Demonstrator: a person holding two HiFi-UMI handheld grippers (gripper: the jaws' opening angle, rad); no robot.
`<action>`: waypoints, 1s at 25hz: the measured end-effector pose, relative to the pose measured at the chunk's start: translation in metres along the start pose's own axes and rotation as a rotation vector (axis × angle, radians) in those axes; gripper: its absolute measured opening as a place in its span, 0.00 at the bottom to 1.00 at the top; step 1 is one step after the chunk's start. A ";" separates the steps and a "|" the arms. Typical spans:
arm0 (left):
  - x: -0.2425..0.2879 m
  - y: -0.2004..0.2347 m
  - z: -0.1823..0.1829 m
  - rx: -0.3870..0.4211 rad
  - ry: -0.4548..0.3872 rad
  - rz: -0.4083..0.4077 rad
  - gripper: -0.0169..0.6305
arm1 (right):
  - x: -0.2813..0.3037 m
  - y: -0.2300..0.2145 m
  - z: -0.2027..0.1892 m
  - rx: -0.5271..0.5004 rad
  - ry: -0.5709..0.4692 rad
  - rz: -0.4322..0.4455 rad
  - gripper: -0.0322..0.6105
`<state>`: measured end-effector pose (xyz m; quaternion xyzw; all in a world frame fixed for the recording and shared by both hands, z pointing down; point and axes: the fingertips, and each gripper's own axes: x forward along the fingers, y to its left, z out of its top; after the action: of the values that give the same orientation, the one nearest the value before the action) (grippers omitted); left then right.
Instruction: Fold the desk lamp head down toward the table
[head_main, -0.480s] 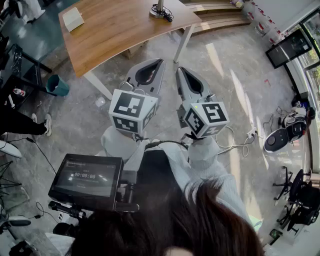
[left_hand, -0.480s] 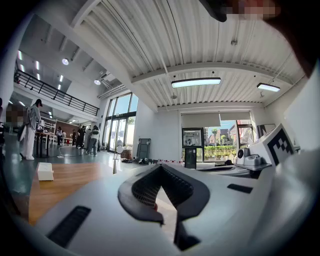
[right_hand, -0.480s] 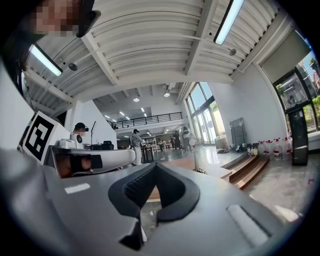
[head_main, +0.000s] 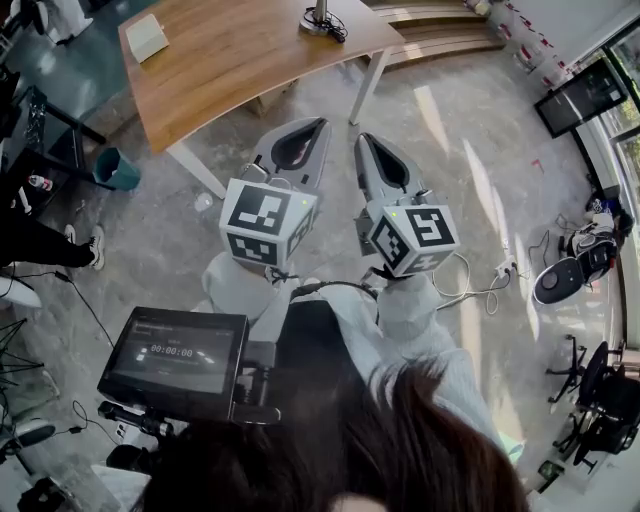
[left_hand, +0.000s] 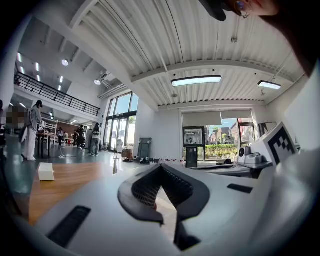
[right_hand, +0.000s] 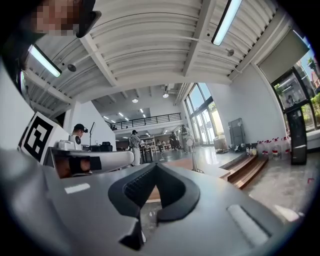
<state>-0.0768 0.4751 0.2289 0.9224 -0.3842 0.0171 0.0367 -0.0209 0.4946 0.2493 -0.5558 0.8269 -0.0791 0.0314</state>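
Note:
The desk lamp (head_main: 320, 17) stands at the far edge of the wooden table (head_main: 235, 60); only its base, lower stem and cable show in the head view. Its thin stem (left_hand: 114, 161) shows in the left gripper view, and the lamp stem (right_hand: 193, 159) in the right gripper view. The lamp head is out of frame. My left gripper (head_main: 317, 123) and right gripper (head_main: 359, 137) are held level side by side over the floor, short of the table's near edge. Both are shut with nothing between the jaws. The left gripper (left_hand: 161, 167) and right gripper (right_hand: 156, 166) point toward the table.
A white box (head_main: 147, 38) lies on the table's left part. A teal bin (head_main: 116, 170) stands on the floor at left, a monitor (head_main: 172, 352) sits near my left side, and cables and a power strip (head_main: 500, 270) lie at right. People stand in the background.

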 end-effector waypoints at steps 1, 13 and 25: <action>0.000 0.000 0.000 0.000 -0.001 0.003 0.03 | 0.000 0.000 0.000 -0.001 0.001 0.003 0.05; 0.038 0.032 -0.025 -0.024 0.041 0.049 0.03 | 0.037 -0.035 -0.025 0.029 0.046 0.017 0.05; 0.192 0.154 -0.016 -0.038 0.066 0.014 0.03 | 0.201 -0.133 0.000 0.031 0.032 -0.036 0.05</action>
<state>-0.0509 0.2323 0.2649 0.9178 -0.3894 0.0407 0.0667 0.0245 0.2592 0.2784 -0.5688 0.8158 -0.1013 0.0253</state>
